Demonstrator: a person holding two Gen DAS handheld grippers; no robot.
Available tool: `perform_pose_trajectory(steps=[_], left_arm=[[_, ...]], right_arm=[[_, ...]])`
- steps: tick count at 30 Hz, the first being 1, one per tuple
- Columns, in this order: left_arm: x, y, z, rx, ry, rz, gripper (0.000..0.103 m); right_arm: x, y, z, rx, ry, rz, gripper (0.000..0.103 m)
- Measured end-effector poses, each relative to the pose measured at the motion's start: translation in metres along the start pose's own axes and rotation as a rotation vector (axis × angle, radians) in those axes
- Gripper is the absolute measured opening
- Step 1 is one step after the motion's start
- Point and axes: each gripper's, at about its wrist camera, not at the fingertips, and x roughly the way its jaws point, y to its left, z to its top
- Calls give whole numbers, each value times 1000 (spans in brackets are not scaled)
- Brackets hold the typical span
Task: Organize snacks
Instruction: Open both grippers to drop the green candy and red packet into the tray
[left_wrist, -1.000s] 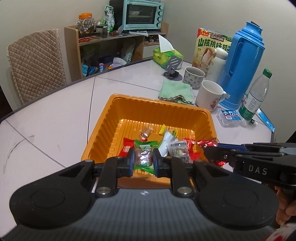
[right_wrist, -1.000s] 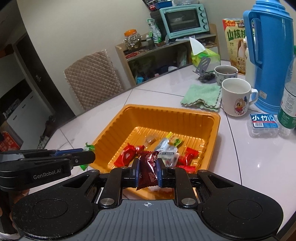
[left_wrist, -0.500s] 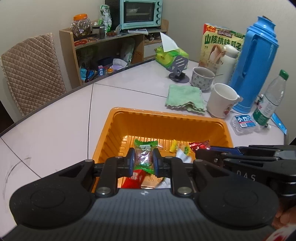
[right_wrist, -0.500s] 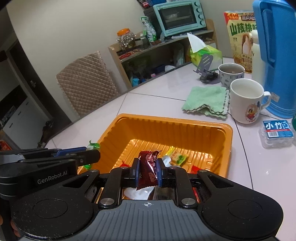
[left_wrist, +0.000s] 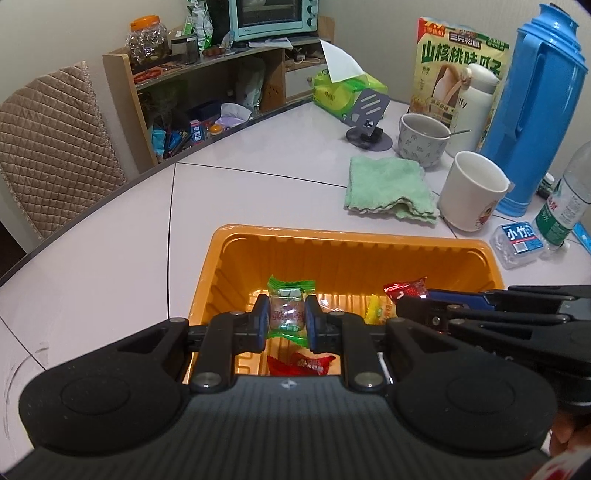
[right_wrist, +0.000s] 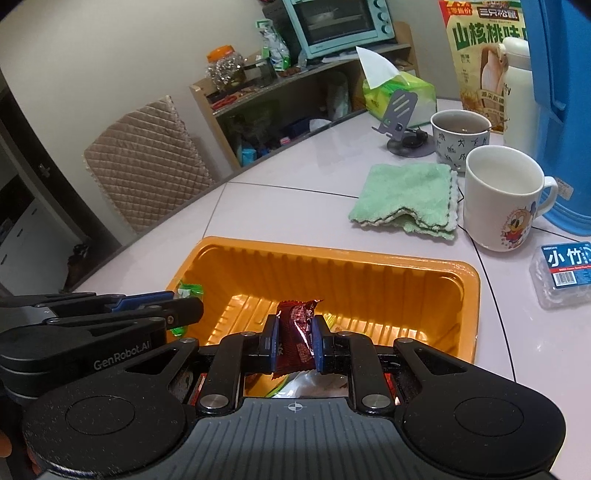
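**Carrying two wrapped snacks over the orange tray**

Looking along the left wrist view, the left gripper (left_wrist: 286, 322) is clenched on a green-wrapped candy (left_wrist: 289, 314), the pads pressing its clear middle from both sides. The candy hangs above the inside of the orange tray (left_wrist: 347, 236), toward its left half. Below it a red packet (left_wrist: 301, 363) lies on the tray floor, with a yellow sweet (left_wrist: 375, 314) and another red-wrapped sweet (left_wrist: 404, 288) to the right. The right gripper's side shows at the picture's right edge, just beside.

In the right wrist view, the right gripper (right_wrist: 294, 345) grasps a dark red snack packet (right_wrist: 297, 334), held upright between the pads above the tray's near half. Other wrappers show beneath it, mostly hidden by the gripper body. The left gripper enters from the left with green wrapper visible at its tip.

Judgement: the step in hand is delivery of both pieces into the tray. The next move calls for lowering each a little and releasing over bare floor, clear of the other gripper. A green cloth (right_wrist: 404, 195) and white mug (right_wrist: 502, 195) stand beyond the tray, well apart.
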Motion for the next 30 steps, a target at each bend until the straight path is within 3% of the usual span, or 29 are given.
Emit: perform_pose_trajectory(steps=[14,17,30], left_arm=[[21,9,7,-9,18,-26,19],[21,10,8,-7,15,-27,28],[16,20,3,-14,10,-24,28]], right_arm=[[12,-3,6,25,13,-11,19],[13,-3,8,28,14,-10,19],[17,0,7,37,23,-4,19]])
